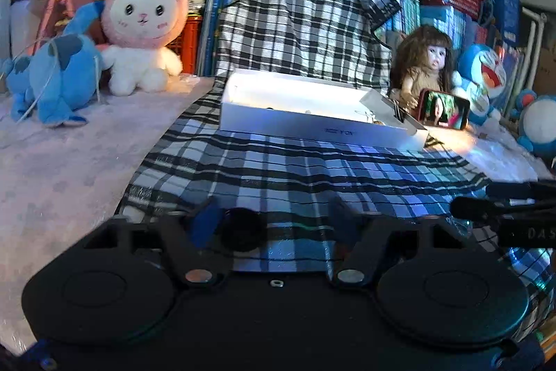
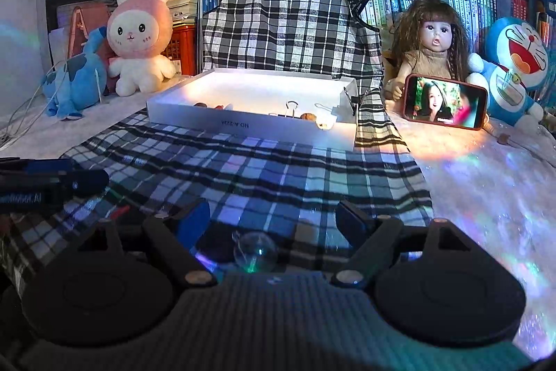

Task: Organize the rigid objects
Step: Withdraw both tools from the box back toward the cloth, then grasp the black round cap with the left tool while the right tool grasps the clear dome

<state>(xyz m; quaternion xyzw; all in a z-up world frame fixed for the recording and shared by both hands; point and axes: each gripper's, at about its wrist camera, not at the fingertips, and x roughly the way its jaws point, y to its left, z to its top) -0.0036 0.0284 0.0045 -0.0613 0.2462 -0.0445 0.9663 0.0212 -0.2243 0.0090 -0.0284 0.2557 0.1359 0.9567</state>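
Two handheld grippers hover low over a black-and-white plaid cloth, both aimed at a shallow white box further back on the table.

Left gripper: a dark round object, possibly a cap or disc, sits between its blue-padded fingers, against the left one. The right finger stands clear of it, so the jaws look part open and not yet clamped. What the object is cannot be told.

Right gripper: jaws spread wide, with a clear ball lying on the cloth between them, touched by neither finger. Coloured glints show inside it.

Progress, as a judgement: the job seems partly done. The box already holds a binder clip, a small brown piece and a few other small items at its left end, too small to name. At least the dark object and the clear ball remain outside, on the cloth, well apart from the box. Each would still need gripping and carrying over.

Readable writing: the front wall of the box carries a printed code, upside down, roughly "NO.A-222A". The other gripper's side shows letters "DAS" in the left view. Book spines behind are too small to read.

Around the box: a pink rabbit plush, a doll, and a phone propped upright, playing video.
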